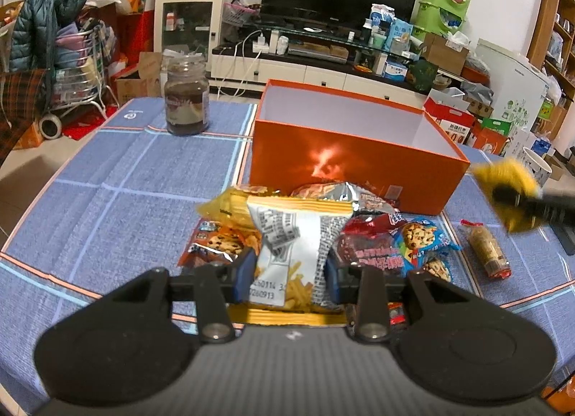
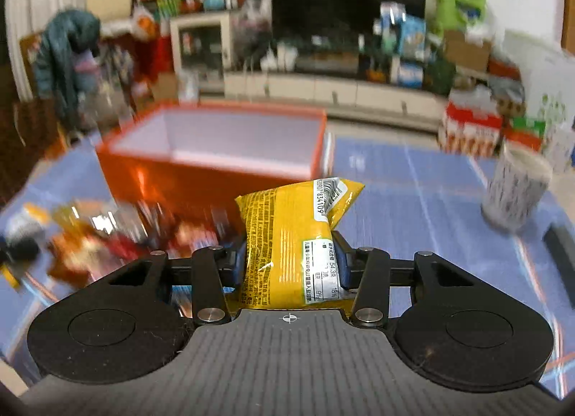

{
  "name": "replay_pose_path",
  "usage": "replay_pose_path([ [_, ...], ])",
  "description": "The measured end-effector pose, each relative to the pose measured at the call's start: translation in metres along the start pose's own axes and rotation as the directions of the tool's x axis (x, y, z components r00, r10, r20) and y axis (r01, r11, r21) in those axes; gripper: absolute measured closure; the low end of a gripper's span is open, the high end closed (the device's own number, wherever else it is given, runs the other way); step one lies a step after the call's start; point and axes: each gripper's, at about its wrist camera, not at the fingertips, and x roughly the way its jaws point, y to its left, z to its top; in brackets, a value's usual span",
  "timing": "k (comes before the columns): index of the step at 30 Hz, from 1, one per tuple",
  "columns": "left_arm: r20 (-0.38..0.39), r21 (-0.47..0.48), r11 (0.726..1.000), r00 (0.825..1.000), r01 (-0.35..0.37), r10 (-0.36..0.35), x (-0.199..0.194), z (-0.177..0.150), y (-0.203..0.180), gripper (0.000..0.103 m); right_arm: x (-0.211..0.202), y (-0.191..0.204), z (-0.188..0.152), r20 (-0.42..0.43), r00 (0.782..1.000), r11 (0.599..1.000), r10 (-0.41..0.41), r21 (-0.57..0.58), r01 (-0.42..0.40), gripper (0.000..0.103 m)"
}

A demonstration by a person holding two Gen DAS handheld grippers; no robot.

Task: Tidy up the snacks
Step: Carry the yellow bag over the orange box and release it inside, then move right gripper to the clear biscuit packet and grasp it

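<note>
Yellow snack packet [image 2: 287, 247] pinched in right gripper [image 2: 289, 261], tilted down toward table [image 2: 413, 178]

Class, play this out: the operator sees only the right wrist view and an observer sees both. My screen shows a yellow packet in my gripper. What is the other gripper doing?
Observer: The left gripper is shut on a white fries packet.
Operator: Anything behind the pile?
Observer: A dark glass jar stands left of the orange box.
Operator: Loose items right of the pile?
Observer: One small clear-wrapped bar lies alone on the blue cloth.
</note>
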Motion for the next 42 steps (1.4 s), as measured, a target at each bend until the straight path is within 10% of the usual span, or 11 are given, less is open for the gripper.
replay_pose_path([
  [36, -0.034, 0.04, 0.986, 0.986, -0.159, 0.16, 0.021, 0.002, 0.014, 0.068, 0.159, 0.056, 0.104, -0.128, 0.988, 0.995, -0.09, -0.064, 0.082, 0.073],
  [42, -0.047, 0.043, 0.987, 0.987, -0.154, 0.156, 0.025, 0.002, 0.014, 0.068, 0.16, 0.057, 0.11, -0.117, 0.989, 0.995, -0.088, -0.054, 0.082, 0.057],
])
